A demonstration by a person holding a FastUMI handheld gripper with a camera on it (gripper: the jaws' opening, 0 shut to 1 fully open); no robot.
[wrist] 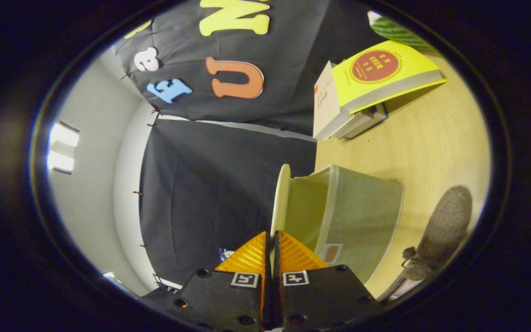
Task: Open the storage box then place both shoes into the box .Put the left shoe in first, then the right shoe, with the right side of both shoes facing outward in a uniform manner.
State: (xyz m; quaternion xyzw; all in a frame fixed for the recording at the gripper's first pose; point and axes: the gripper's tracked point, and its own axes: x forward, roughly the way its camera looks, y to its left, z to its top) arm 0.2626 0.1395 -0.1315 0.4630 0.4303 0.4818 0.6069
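Gripping: gripper [272, 249] is pinching the pale lid [280, 198] edge, fingers nearly closed on it.
Handling lid: judging it light, thin, stiff; the rim is the sensible hold.
Storage box [362, 216]: grey-green fabric, white trim, sitting on the wooden table [431, 138], mouth showing beside the lid.
Shoe [440, 230]: grey knit, lying beside the box; likely soft, light.
Books [371, 87]: stacked beyond the box.
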